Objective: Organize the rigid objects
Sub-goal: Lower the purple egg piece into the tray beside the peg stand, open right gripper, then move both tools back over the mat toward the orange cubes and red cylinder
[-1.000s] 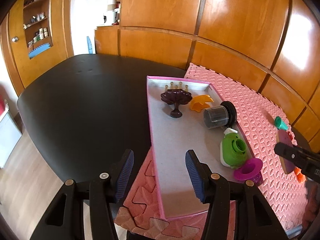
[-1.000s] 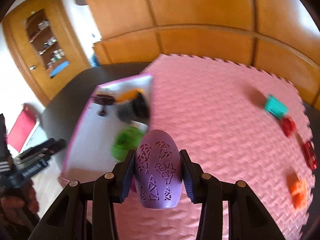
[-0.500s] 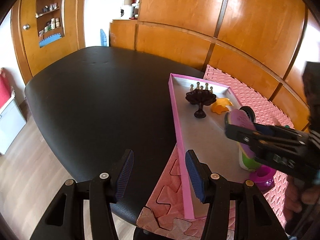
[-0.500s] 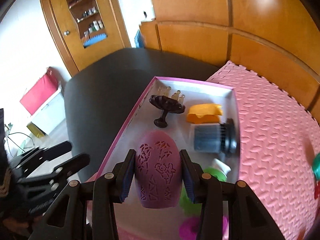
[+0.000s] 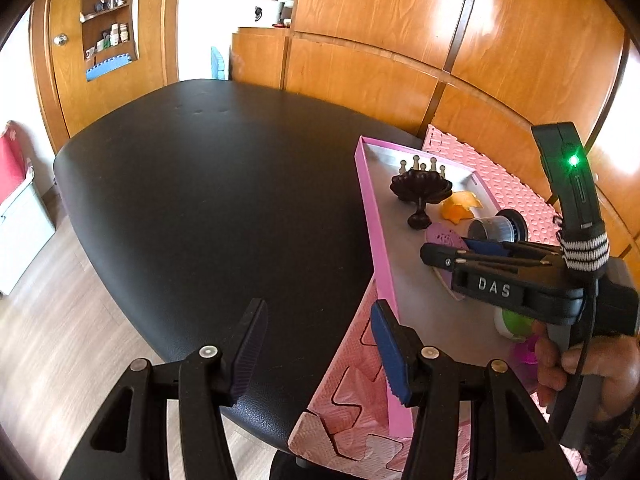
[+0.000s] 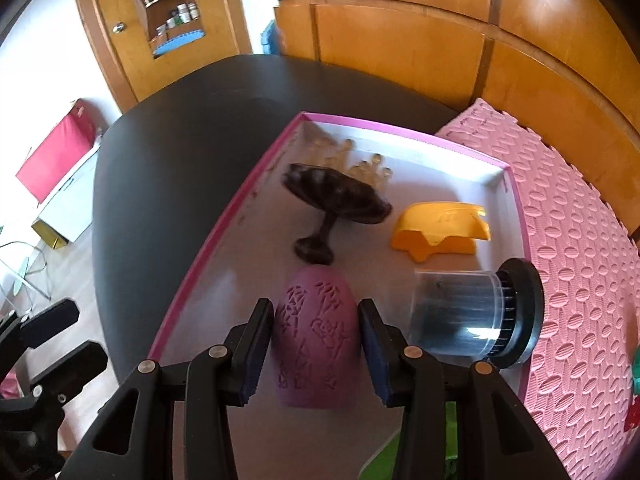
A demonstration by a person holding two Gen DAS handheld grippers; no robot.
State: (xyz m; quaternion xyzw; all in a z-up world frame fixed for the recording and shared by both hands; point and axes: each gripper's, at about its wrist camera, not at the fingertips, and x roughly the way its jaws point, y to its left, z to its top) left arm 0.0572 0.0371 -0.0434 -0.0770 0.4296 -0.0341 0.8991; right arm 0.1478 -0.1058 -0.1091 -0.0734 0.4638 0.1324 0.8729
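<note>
The pink-walled tray (image 6: 404,130) holds a dark pedestal dish (image 6: 332,200), a yellow piece (image 6: 440,232), a clear jar with a black lid (image 6: 476,312) lying on its side, and pale pegs (image 5: 422,165), blurred from the right wrist. The right gripper (image 6: 316,342) clenches the purple oval (image 6: 314,336) above the tray floor. Only the left wrist view shows the left gripper (image 5: 316,344) spread wide and holding nothing over the black table (image 5: 208,200).

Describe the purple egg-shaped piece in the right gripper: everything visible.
The purple egg-shaped piece is matte mauve, plastic-looking, with an embossed pattern of angular shards and a small figure. Its rounded end points forward and its flat end faces the camera. The right gripper has both fingers on its sides, holding it over the pink-rimmed tray, just short of the dark pedestal dish.
</note>
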